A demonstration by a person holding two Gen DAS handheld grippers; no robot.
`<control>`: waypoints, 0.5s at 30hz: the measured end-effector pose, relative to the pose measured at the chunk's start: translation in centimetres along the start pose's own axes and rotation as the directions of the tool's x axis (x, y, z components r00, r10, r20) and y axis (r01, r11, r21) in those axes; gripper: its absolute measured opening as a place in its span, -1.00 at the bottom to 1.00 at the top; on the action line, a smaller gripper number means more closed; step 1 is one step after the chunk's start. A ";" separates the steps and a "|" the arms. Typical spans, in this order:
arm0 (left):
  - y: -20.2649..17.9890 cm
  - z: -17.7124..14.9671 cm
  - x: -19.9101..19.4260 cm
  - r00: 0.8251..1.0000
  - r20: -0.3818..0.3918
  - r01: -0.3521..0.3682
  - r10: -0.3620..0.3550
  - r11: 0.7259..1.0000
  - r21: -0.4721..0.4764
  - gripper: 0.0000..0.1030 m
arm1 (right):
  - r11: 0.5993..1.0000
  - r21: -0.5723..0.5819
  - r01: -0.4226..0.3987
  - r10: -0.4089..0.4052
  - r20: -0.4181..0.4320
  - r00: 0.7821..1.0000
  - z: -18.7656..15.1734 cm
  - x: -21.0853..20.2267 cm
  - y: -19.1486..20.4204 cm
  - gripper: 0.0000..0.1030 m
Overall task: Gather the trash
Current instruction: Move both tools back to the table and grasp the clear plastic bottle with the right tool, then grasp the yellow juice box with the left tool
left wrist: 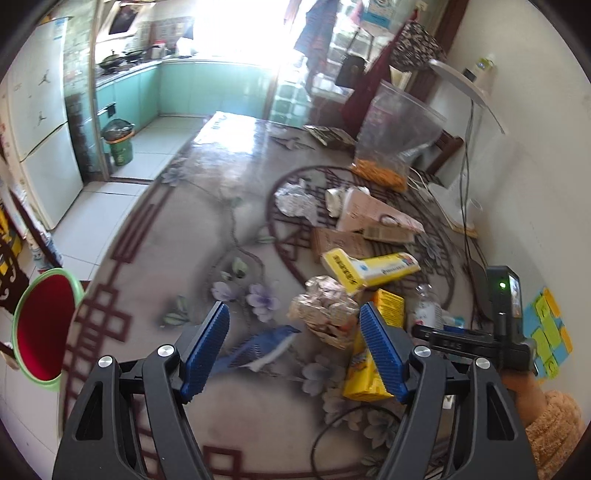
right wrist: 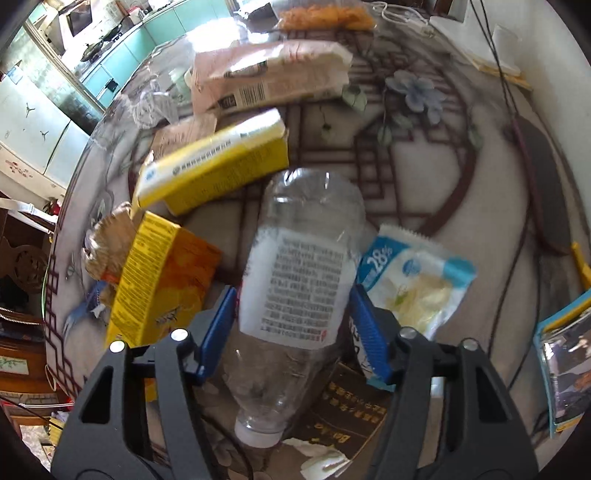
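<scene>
right gripper (right wrist: 291, 325) closed around clear plastic bottle (right wrist: 299, 280), cap toward camera, over table litter | left gripper (left wrist: 295, 347) held wide open, nothing gripped, near crumpled wrapper (left wrist: 325, 310) | risk: thin bottle could be crushed or slip; red bin (left wrist: 44, 325) well apart

Floral-patterned table (left wrist: 207, 221) stands against a white wall (left wrist: 524, 206). Beyond it, a kitchen with teal cabinets (left wrist: 207, 88), pale tiled floor (left wrist: 162, 147) and white fridge (left wrist: 40, 122). Window (left wrist: 236, 26) overexposed by daylight.
</scene>
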State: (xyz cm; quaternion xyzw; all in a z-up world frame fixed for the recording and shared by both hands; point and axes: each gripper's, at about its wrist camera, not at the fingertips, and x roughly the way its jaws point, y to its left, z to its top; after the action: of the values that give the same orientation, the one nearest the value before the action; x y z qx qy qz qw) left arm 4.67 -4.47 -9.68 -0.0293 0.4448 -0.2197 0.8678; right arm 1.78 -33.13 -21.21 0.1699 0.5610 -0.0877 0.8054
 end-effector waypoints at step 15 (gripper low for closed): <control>-8.4 -2.5 7.9 0.964 -0.252 0.147 -0.086 0.962 0.231 0.30 | 0.994 -0.086 -0.067 0.067 0.003 0.998 0.3 0.2 0.4 0.11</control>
State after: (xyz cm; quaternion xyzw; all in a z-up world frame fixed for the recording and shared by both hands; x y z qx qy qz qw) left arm 3.75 -14.96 -15.12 0.0796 0.5130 -0.3264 0.7899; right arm 2.23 -32.87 -21.22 0.1536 0.5558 -0.0371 0.8161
